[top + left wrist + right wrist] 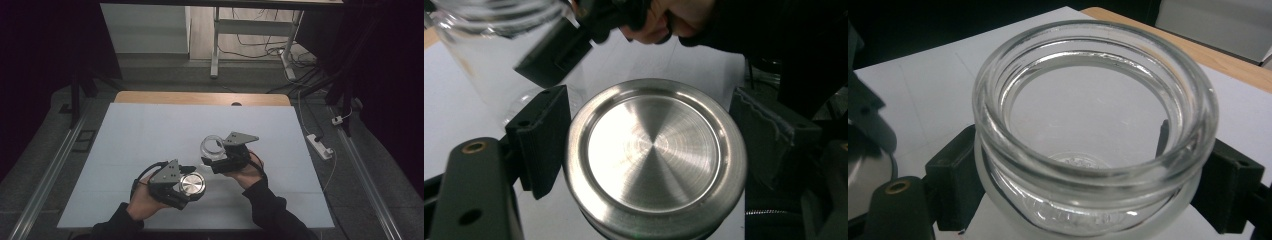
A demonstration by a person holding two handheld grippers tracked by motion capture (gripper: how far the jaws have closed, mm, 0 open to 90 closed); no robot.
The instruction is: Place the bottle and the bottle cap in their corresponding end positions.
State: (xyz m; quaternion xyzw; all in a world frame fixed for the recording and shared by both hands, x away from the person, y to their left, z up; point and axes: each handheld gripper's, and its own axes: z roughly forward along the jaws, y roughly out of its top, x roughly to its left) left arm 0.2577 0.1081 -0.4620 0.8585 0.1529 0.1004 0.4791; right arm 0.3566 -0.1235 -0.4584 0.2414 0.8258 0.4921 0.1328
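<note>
Left tool [186,189] clamps the steel lid [654,157], right tool [216,159] clamps the glass jar [1093,130] — both held apart above the counter [150,140]; joining them remains.

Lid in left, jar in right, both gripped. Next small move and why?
Probably bring the lid over the jar's open mouth. The left gripper clamps the lid beside and lower than the jar, which the right gripper holds empty and uncovered above the table.
</note>
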